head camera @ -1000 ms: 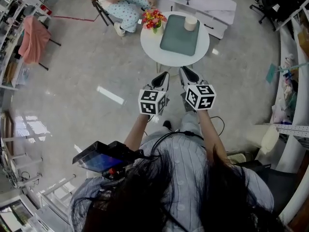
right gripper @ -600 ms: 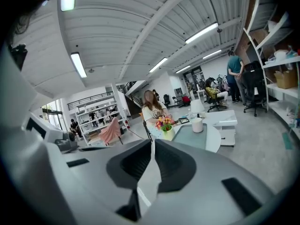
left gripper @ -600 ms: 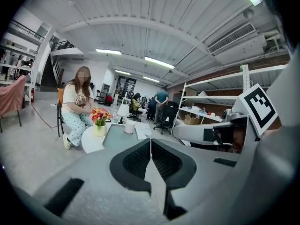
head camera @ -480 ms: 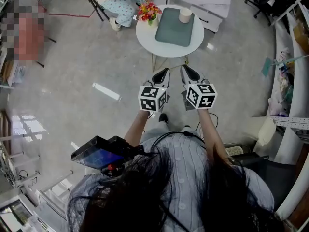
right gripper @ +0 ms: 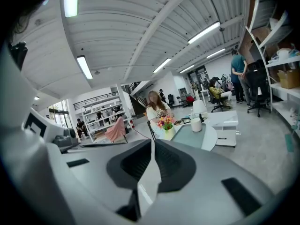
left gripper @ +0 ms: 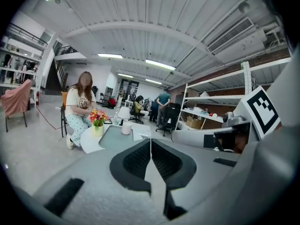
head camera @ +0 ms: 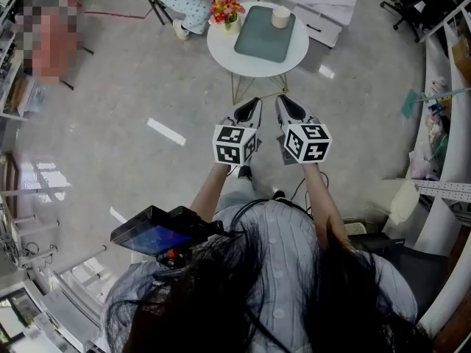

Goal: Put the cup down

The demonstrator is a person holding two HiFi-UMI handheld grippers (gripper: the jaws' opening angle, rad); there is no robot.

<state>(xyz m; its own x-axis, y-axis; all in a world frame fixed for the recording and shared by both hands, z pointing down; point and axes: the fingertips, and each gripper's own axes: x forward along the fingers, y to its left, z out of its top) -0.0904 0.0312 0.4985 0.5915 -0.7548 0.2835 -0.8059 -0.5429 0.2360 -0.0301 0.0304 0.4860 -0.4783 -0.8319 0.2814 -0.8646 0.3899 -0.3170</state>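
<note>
Head view: your left tongs [head camera: 255,105] and right tongs [head camera: 280,101] sit side by side above the floor, both clenched, nothing in them. The cup [head camera: 280,17] stands on the grey tray [head camera: 259,41] on the round counter [head camera: 221,48], at 12 o'clock, well apart from both.
Left gripper view: jaws together, cup at 11 o'clock.
Right gripper view: jaws together, cup at 2 o'clock, flowers [right gripper: 166,122] near it.
</note>
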